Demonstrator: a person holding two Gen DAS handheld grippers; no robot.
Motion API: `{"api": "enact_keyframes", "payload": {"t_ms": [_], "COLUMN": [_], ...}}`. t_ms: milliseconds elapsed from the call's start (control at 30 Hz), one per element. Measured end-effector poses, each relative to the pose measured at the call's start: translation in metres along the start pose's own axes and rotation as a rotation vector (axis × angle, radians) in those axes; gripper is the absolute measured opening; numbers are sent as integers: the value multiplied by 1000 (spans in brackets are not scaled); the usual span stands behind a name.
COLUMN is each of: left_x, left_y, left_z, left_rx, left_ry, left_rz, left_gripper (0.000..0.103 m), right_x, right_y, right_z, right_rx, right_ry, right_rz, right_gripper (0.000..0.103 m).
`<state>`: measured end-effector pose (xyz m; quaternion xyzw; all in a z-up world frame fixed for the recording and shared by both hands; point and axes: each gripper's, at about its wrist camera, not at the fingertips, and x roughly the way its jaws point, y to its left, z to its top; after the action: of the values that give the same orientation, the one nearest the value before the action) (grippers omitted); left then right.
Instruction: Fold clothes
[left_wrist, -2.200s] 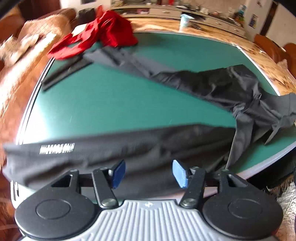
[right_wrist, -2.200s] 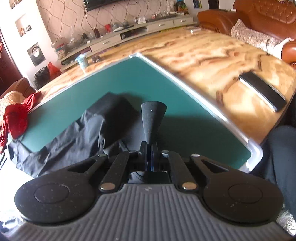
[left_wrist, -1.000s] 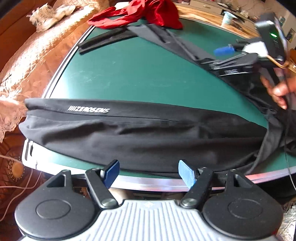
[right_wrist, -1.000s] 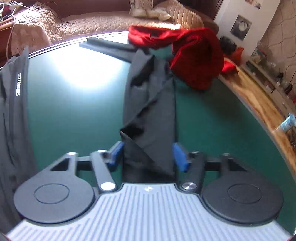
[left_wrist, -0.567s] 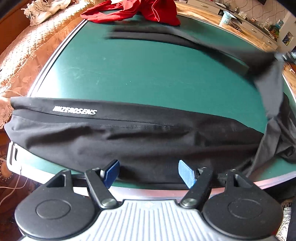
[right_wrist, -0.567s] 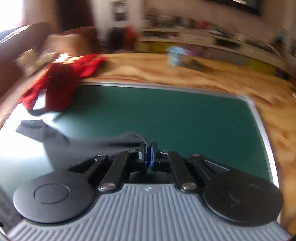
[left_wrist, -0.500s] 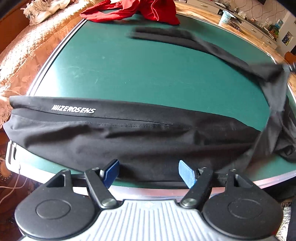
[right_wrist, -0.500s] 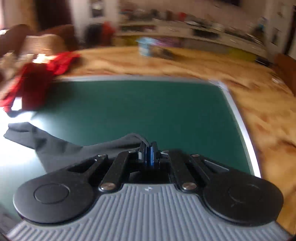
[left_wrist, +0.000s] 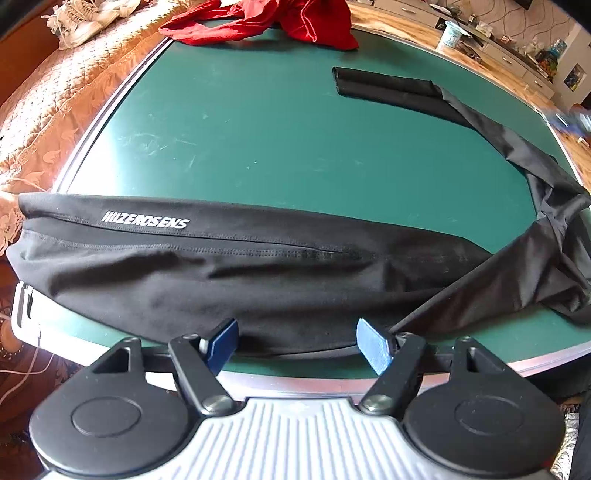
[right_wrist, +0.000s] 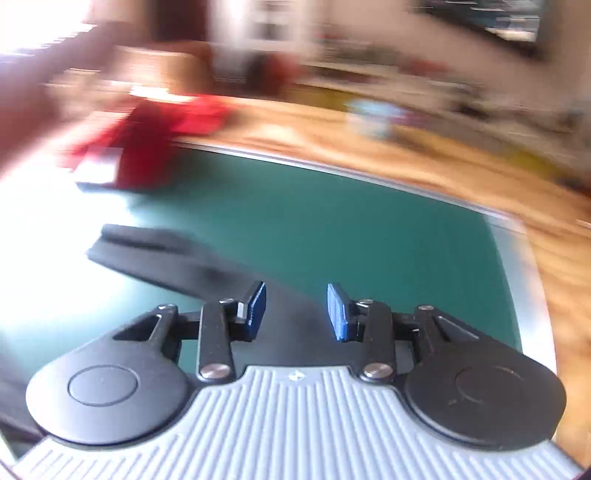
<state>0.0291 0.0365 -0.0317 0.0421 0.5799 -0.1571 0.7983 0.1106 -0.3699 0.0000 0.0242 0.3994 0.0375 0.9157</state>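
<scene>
Trousers (left_wrist: 229, 266), black with white lettering on the near leg, sprawl across the green table (left_wrist: 280, 140). In the left wrist view one leg lies left to right along the bottom edge of the tabletop, and the other runs from the bunched crotch at the right up to a cuff in the upper middle of the frame, so the two legs form an open V. A red garment (left_wrist: 295, 18) sits at the top edge, well apart from them.

The left gripper (left_wrist: 295, 341) stands wide, nothing between its blue pads, poised just over the near hem of the lower leg, whose long axis runs crosswise to the fingers.

The right gripper (right_wrist: 295, 312) is opening; dark cloth from the far leg (right_wrist: 177, 258) shows below and beyond its parted pads, which do not press on it. That view is badly blurred.

Judging from the layout, the coming fold turns on bringing the far leg down onto the near one. The right gripper is the nearer to that leg, which stretches away toward the upper left of its view.
</scene>
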Motion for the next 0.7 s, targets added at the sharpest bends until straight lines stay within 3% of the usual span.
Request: {"api": "enact_keyframes", "payload": {"t_ms": [67, 233, 467, 500, 533, 567, 600, 700], "left_x": [1, -1, 12, 13, 13, 13, 13, 12], "left_y": [-3, -9, -8, -9, -9, -9, -9, -7], "left_z": [1, 0, 10, 11, 12, 12, 12, 9], "left_rx": [5, 14, 9, 12, 14, 15, 16, 17], "left_ry": [7, 6, 17, 15, 12, 11, 9, 2], "left_rz": [10, 8, -27, -30, -33, -36, -38, -49], "left_gripper": [76, 78, 82, 82, 82, 83, 83, 83], "right_x": [36, 116, 154, 157, 155, 152, 151, 125], "right_y": [25, 77, 95, 97, 93, 85, 78, 50], "right_z": [23, 57, 51, 55, 57, 60, 63, 69], "right_rx": [-101, -369, -439, -429, -406, -366, -319, -235], "right_ry": [30, 134, 271, 273, 271, 275, 280, 209], "right_rz": [105, 132, 240, 241, 242, 252, 265, 236], "right_gripper": [54, 54, 52, 48, 36, 14, 5, 2]}}
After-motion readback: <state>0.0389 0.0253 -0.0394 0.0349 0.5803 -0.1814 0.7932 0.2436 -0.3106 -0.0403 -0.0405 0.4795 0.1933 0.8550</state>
